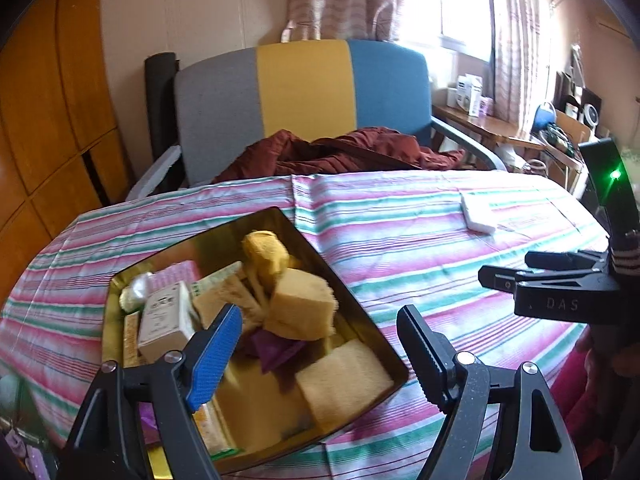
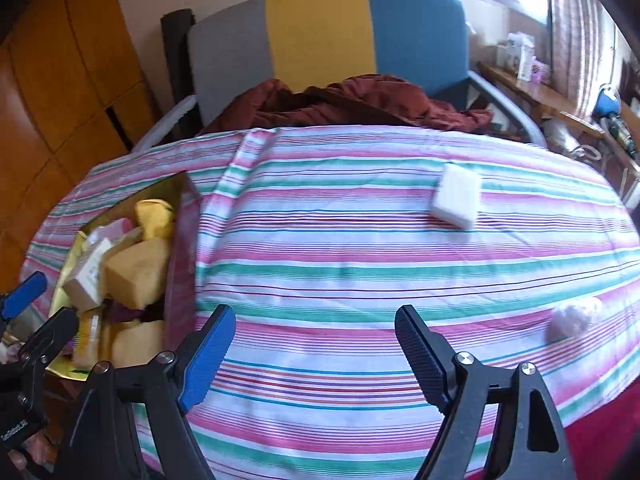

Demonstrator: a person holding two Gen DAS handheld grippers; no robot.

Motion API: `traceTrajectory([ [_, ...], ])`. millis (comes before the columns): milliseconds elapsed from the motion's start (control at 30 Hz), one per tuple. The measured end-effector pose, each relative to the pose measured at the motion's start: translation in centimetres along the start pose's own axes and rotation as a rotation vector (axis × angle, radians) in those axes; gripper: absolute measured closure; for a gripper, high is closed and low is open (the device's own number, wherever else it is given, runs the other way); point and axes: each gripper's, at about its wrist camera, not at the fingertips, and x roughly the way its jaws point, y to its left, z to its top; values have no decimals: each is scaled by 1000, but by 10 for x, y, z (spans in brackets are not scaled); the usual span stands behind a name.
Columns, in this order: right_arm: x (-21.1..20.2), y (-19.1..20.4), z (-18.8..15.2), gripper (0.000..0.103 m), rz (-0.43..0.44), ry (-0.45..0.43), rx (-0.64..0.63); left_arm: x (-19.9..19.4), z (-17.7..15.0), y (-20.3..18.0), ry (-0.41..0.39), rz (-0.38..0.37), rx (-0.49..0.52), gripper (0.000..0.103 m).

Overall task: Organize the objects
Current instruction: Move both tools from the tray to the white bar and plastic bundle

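Observation:
A gold-lined box (image 1: 360, 322) sits on the striped tablecloth (image 1: 400, 240), holding several yellow sponges (image 1: 302, 304), a small white carton (image 1: 162, 320) and a purple wrapper (image 1: 276, 350). My left gripper (image 1: 320, 340) is open and empty, just above the box's near side. The box also shows at the left of the right wrist view (image 2: 182, 264). My right gripper (image 2: 316, 344) is open and empty over bare cloth; it shows in the left wrist view (image 1: 520, 276). A white sponge block (image 2: 456, 196) lies far right on the cloth, and a small white crumpled ball (image 2: 576, 316) lies near right.
A grey, yellow and blue chair (image 1: 304, 92) with a dark red garment (image 1: 340, 152) stands behind the table. A wooden cabinet (image 1: 48, 100) is at the left. A cluttered side table (image 1: 500, 124) stands by the window at the right.

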Motion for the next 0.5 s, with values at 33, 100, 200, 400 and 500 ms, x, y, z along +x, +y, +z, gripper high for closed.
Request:
traceTrajectory([
  [33, 0, -3, 0, 20, -18, -4, -4, 1, 0, -3, 3, -5, 6, 23],
  [100, -2, -6, -1, 20, -46, -10, -11, 3, 0, -8, 7, -12, 15, 23],
  [200, -6, -8, 0, 20, -87, -23, -32, 6, 2, -13, 14, -22, 23, 22],
  [400, -15, -6, 2, 20, -139, -54, -99, 13, 6, -24, 28, -34, 45, 22],
  [500, -18, -9, 2, 20, -150, -62, -115, 17, 9, -30, 34, -41, 54, 22],
])
